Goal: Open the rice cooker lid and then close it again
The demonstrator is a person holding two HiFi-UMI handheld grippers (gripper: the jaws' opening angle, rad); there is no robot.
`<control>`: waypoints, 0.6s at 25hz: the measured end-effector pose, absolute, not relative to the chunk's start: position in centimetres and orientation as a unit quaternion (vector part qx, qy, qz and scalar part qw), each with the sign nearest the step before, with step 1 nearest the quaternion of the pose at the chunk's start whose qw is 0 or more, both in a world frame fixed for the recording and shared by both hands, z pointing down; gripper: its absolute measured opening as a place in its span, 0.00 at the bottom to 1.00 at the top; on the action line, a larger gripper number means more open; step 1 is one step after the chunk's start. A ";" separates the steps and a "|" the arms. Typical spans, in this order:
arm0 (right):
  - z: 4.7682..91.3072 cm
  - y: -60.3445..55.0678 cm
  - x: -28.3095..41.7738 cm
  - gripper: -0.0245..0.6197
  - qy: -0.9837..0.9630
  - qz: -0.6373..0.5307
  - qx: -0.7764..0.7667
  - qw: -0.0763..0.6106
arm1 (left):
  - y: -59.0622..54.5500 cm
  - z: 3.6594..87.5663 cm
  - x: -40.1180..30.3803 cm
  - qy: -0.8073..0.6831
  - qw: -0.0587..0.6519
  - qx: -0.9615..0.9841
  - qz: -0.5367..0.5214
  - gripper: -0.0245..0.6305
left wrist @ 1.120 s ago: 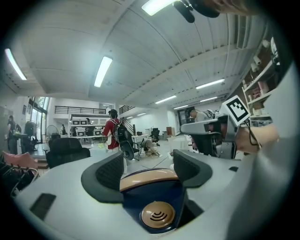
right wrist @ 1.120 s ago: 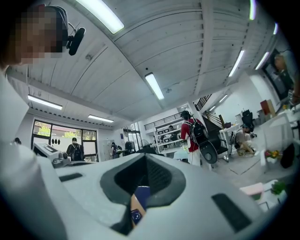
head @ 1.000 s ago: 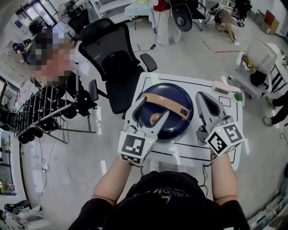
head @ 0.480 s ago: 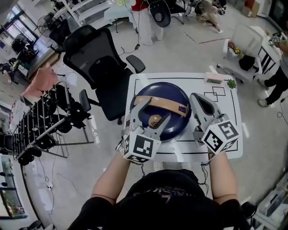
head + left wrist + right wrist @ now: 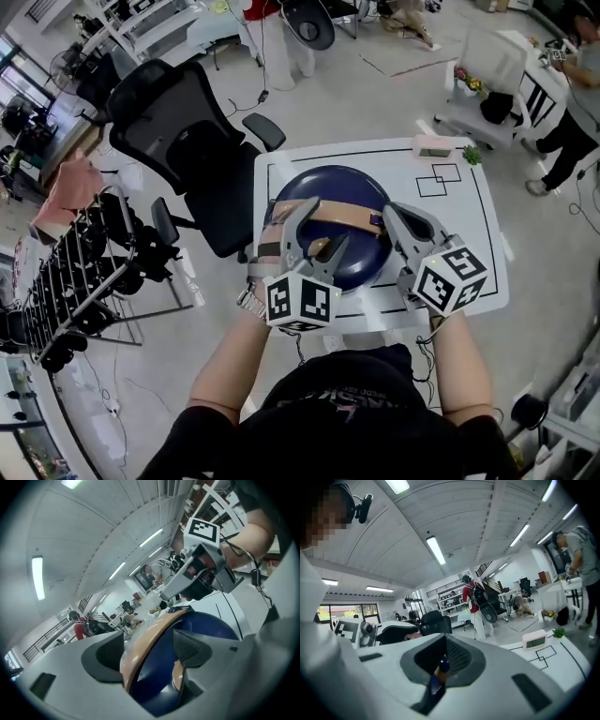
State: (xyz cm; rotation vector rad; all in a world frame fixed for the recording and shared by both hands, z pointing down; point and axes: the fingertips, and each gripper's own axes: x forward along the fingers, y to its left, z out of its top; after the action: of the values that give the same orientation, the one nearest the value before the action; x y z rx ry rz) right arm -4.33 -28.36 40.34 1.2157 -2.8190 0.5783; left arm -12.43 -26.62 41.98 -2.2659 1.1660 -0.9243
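The dark blue rice cooker (image 5: 352, 192) stands on the white table (image 5: 469, 253), its lid down and a tan handle (image 5: 342, 214) lying across the dome. My left gripper (image 5: 325, 225) is open over the cooker's near left side. In the left gripper view the tan handle (image 5: 150, 639) runs between the jaws, close to the left pad, with the blue lid (image 5: 211, 627) behind. My right gripper (image 5: 396, 216) is shut and sits beside the cooker's right flank. In the right gripper view its pads (image 5: 457, 656) meet, with only a sliver of blue showing through.
A small white clock (image 5: 433, 145) and a green sprig (image 5: 472, 155) sit at the table's far edge, near black outlines drawn on the top. A black office chair (image 5: 178, 141) stands to the far left of the table. A person (image 5: 572, 103) stands at the right.
Both grippers have sunk closer to the cooker. The left one has rolled, and its jaws now straddle the tan handle. The right gripper stays shut.
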 end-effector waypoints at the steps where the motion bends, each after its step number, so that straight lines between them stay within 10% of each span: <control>1: 40.6 -28.3 -4.4 0.04 -0.901 0.188 0.390 0.012 | -26.7 42.1 -12.4 0.417 0.218 -0.816 -0.336 0.54; 15: 42.3 -28.1 -4.7 0.04 -0.893 0.206 0.400 0.036 | -28.1 42.9 -11.2 0.383 0.283 -0.791 -0.384 0.43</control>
State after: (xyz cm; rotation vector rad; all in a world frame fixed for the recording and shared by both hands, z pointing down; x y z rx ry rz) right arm -4.65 -28.14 42.27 1.2275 -2.7421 0.6323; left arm -11.25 -28.13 42.88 -2.1171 1.0246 -1.0284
